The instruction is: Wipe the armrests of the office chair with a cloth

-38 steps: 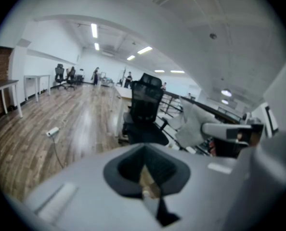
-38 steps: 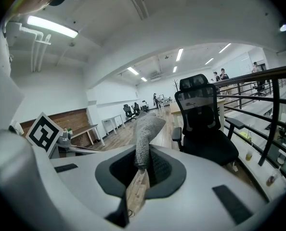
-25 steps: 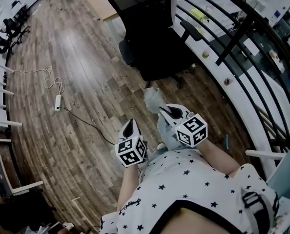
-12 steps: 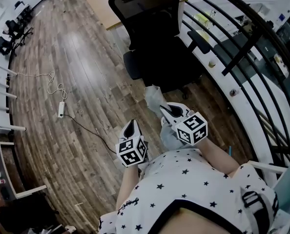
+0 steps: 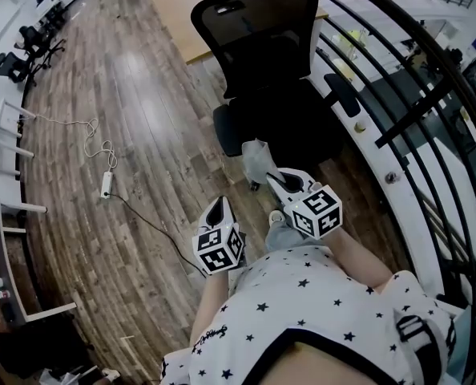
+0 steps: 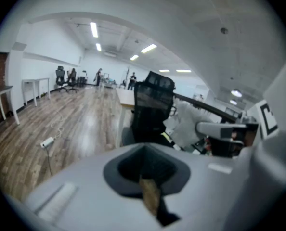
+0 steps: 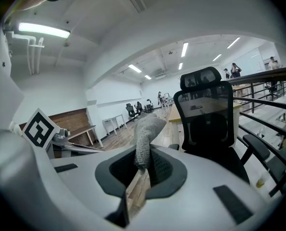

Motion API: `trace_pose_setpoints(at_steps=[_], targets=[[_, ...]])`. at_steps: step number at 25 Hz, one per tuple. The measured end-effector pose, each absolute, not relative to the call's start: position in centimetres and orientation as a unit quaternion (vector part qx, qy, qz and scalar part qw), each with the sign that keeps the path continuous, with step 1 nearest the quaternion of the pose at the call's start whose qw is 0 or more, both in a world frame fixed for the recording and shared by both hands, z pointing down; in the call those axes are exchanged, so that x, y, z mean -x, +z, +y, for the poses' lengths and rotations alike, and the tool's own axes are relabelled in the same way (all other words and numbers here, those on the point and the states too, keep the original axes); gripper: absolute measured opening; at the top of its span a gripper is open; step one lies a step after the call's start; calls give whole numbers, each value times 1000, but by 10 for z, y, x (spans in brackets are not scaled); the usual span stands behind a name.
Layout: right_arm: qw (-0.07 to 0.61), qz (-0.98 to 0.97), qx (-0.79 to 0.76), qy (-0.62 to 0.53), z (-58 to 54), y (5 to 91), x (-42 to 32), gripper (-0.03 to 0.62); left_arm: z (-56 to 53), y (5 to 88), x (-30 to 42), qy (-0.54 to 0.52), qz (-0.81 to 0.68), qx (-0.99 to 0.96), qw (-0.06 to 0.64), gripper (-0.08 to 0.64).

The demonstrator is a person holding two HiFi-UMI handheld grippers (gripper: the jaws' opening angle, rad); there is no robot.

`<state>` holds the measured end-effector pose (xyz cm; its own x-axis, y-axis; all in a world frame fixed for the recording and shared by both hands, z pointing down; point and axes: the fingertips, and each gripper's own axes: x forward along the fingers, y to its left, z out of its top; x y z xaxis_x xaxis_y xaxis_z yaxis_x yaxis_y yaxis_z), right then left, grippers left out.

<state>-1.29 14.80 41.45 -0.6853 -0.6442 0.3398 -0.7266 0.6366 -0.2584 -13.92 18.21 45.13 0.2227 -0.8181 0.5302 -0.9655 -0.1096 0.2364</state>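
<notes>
As the right hand-held gripper [image 7: 139,173] clamps it, the cloth [image 7: 146,131] sticks up.

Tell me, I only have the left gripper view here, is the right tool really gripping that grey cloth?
Observer: Yes. In the right gripper view the grey cloth stands up from between the right tool's jaws, pinched there.
Operator: Can you find an armrest?
Observer: The head view shows one armrest of the office chair, ahead of the right tool and to the person's right.
Operator: Where is my left tool?
Observer: In the head view the left tool hangs over the wood floor, short of the chair.
</notes>
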Motion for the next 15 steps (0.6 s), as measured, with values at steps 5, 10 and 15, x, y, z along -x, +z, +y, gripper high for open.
trace_pose_setpoints(at_steps=[5, 10, 15], targets=[[114, -905, -366, 185, 104, 412, 15, 31, 142, 449, 139, 130, -620, -724, 273, 5], [117, -908, -358, 183, 69, 415, 14, 31, 110, 452, 142, 124, -630, -715, 277, 6], [116, -914, -344, 181, 37, 418, 13, 31, 82, 456, 142, 118, -641, -706, 278, 6]])
